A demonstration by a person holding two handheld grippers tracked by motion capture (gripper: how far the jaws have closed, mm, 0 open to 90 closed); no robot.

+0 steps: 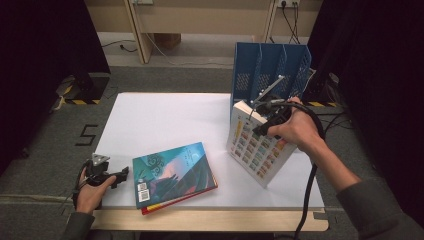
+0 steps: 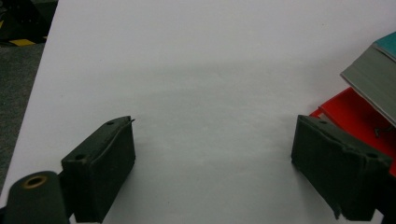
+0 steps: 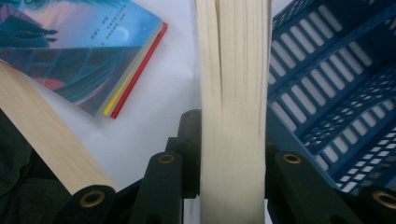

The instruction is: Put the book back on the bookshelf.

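A thick white book (image 1: 256, 145), its cover printed with rows of small coloured pictures, stands tilted on the right side of the white table (image 1: 165, 120). Its lower corner rests on the table and its top leans back toward a blue file rack (image 1: 270, 67) just behind it. The book's long axis runs from that low near corner up and away toward the rack's open slots.

The right gripper (image 1: 267, 117) clamps the book's upper edge. In the right gripper view the cream page block (image 3: 232, 107) is pinched between the black fingers (image 3: 191, 140), which press on both sides of it, with the rack's slotted blue walls (image 3: 327, 93) immediately beside it. The right hand is plainly the nearer one, already on the book, and the rack lies just beyond the fingers. I judge the coming move to be swinging the book upright and sliding it into a slot, so its spine needs to line up with the dividers.

Well apart, near the table's front edge, a teal-covered book (image 1: 172, 172) lies flat on top of a red one (image 1: 180, 199).

At the front left corner, the left gripper (image 1: 120, 175) rests low by the table edge. Its fingers (image 2: 100, 168) stand wide open with only bare table between them, the stacked books just off to one side.
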